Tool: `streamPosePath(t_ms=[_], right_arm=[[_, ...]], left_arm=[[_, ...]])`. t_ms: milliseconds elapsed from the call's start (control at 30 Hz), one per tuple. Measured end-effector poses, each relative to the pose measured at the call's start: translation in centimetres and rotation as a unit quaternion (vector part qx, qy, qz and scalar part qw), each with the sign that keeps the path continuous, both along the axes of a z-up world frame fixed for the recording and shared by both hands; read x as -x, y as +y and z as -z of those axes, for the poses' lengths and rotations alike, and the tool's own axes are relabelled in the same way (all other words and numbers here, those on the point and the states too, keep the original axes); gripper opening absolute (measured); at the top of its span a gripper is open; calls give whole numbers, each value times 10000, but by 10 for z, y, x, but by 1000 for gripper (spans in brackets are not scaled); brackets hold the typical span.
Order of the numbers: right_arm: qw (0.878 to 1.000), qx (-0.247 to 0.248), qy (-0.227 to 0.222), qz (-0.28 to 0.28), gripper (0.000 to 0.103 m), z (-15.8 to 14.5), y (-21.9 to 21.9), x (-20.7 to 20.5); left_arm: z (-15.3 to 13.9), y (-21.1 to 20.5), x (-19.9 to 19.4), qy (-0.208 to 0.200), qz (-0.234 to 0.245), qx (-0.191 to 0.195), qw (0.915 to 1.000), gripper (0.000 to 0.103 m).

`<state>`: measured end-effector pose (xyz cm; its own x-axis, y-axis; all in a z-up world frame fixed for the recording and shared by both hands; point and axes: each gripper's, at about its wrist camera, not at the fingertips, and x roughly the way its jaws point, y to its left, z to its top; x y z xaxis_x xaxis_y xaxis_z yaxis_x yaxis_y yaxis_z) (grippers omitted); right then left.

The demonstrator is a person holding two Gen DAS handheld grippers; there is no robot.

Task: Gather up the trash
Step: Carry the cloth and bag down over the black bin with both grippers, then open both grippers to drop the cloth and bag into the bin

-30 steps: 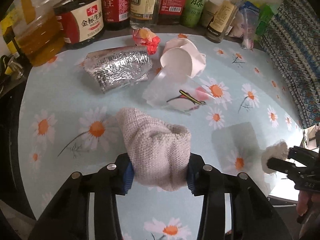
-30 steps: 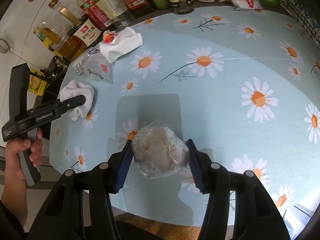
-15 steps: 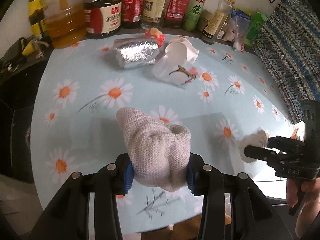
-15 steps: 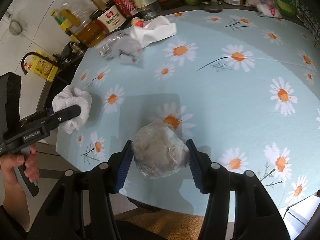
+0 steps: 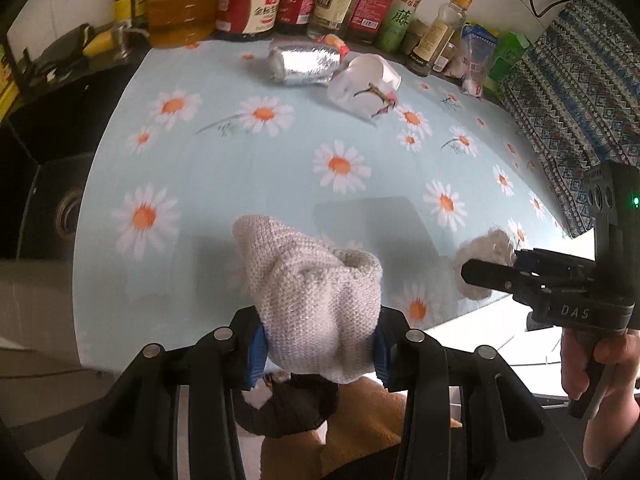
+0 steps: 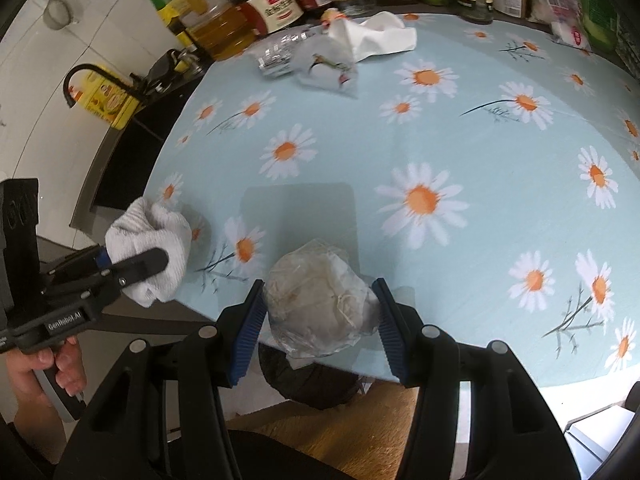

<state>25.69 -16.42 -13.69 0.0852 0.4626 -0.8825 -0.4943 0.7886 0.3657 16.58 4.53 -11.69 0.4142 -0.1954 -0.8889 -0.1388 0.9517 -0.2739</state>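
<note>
My left gripper (image 5: 318,346) grasps a white cloth (image 5: 316,300) at lower centre; my right gripper (image 6: 320,322) grasps a crumpled plastic bag (image 6: 320,304) over the table (image 6: 460,140) edge

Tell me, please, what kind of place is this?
Most likely a home kitchen or dining corner. A table under a daisy-print cloth carries a row of sauce and oil bottles at its far edge, and a faucet shows beside it. Trash such as a foil wrapper lies there.
</note>
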Motion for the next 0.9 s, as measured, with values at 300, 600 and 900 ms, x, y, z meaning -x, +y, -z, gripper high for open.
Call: streamPosePath(t_ms=[300,600,900], right_arm=[[9998,-4,100,-148,54,6,16,37],[9985,66,486,-232,54,30,27,78],[9952,212,918,-269,54,57,31,101]], left_arm=[[21,2,48,204,-120,218,9995,40],[51,0,87,556,-204,477,9971,40],[80,-1,111,942,-234,599,9935,40]])
